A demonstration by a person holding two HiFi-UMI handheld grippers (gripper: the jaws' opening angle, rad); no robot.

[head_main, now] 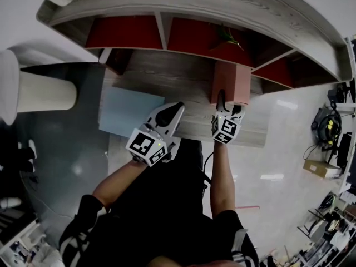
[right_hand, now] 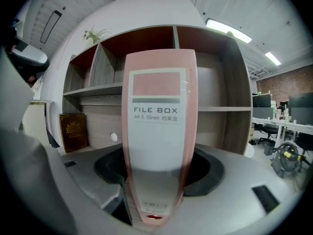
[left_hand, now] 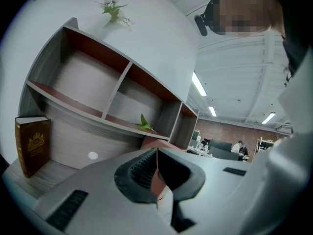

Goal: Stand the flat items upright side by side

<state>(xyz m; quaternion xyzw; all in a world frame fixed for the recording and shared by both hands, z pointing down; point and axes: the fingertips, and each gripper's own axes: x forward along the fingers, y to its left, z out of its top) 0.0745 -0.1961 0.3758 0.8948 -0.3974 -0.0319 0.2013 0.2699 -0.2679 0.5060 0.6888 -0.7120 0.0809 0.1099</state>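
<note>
A pink file box (head_main: 230,81) stands upright on the wooden desk (head_main: 167,77), below the shelf unit. My right gripper (head_main: 231,105) is shut on its near spine; in the right gripper view the box (right_hand: 159,106) fills the gap between the jaws. My left gripper (head_main: 176,109) hovers to its left over the desk's front edge, shut with nothing in it (left_hand: 157,168). A light blue flat folder (head_main: 130,113) lies flat at the desk's left end. Further back on the left, a dark brown book (left_hand: 32,143) stands upright against the back panel (right_hand: 73,131).
The grey shelf unit (head_main: 161,29) with red-lined compartments rises behind the desk; a green sprig (head_main: 228,36) lies in one compartment. A white cylinder (head_main: 44,93) stands left of the desk. Office clutter and a cardboard box (head_main: 321,168) sit on the floor at right.
</note>
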